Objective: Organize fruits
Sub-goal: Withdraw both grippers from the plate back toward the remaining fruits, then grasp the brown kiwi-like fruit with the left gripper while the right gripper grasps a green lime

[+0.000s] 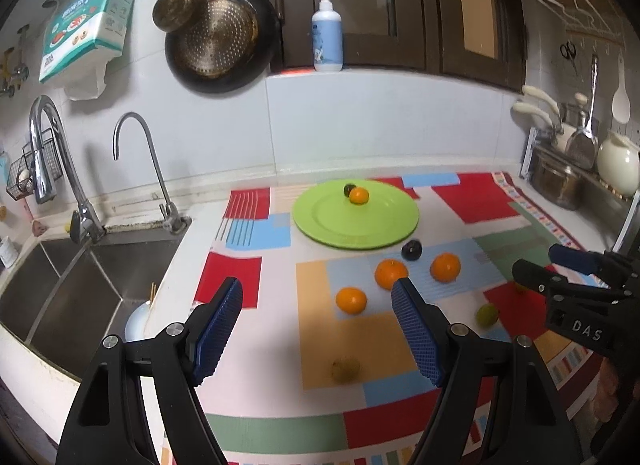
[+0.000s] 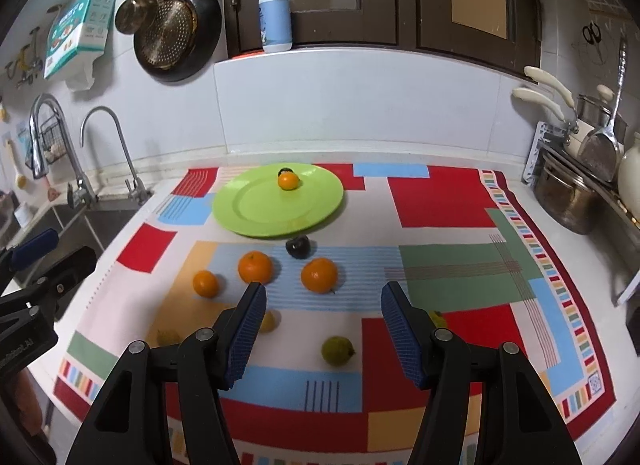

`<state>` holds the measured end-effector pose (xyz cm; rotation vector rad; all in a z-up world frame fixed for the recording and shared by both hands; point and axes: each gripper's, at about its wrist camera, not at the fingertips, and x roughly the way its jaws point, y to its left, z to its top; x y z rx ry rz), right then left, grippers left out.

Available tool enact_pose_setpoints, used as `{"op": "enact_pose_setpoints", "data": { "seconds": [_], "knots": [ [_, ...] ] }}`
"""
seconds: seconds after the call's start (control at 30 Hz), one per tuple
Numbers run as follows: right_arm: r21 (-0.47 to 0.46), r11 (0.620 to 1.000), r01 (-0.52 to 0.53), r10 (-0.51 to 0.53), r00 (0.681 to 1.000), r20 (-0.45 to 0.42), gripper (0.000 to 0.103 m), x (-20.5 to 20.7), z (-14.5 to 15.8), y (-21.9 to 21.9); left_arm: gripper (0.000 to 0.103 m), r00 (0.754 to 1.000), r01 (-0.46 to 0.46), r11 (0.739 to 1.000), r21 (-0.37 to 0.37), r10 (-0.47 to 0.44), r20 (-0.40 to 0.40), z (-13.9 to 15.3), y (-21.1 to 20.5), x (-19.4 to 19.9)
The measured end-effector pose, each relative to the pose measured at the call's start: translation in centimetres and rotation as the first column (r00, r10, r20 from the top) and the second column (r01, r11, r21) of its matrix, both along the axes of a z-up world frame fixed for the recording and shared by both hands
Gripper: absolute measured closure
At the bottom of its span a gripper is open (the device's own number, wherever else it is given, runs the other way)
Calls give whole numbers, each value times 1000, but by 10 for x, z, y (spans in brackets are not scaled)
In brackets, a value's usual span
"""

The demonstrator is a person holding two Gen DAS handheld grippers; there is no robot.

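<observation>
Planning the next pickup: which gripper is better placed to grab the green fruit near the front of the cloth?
Probably the right gripper: it is open and the green fruit lies directly between its fingers, while the left gripper sits off to that fruit's left.

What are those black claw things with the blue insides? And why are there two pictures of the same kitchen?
Those claws are grabbers that a person holds, one in each hand. Each carries a camera looking along its two fingers, so you get two pictures. One shows the left gripper, the other the right gripper. Both are open and hold nothing. Below them a colourful mat covers the counter beside a sink. A green plate holds one orange and a dark fruit. Still loose on the mat lie three oranges, another dark fruit and some yellow-green fruits.
</observation>
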<state>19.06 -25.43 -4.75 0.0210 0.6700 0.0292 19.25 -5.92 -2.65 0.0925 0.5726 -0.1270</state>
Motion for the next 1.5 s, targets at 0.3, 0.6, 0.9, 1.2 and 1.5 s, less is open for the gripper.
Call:
{"op": "enact_pose_setpoints", "data": {
  "seconds": [0.3, 0.6, 0.9, 1.2, 1.5],
  "knots": [
    [-14, 1000, -21, 20, 997, -70, 42, -5, -23, 0, 27, 996, 12, 1000, -2, -12, -84, -27, -3, 0],
    [-14, 1000, -27, 25, 990, -142, 42, 2, -50, -3, 27, 986, 19, 1000, 10, -17, -165, -55, -9, 7],
    [-37, 999, -28, 20, 982, -188, 43, 13, -76, -8, 42, 969, 32, 999, 7, -29, -246, -87, -15, 22],
    [-21, 999, -27, 22, 979, -205, 50, 28, -89, -12, 59, 959, 37, 999, 3, -35, -280, -100, -18, 34],
    [-13, 999, -50, 46, 974, -221, 60, 37, -98, -7, 72, 948, 31, 999, -27, -38, -316, -109, -15, 44]
  ]
}}
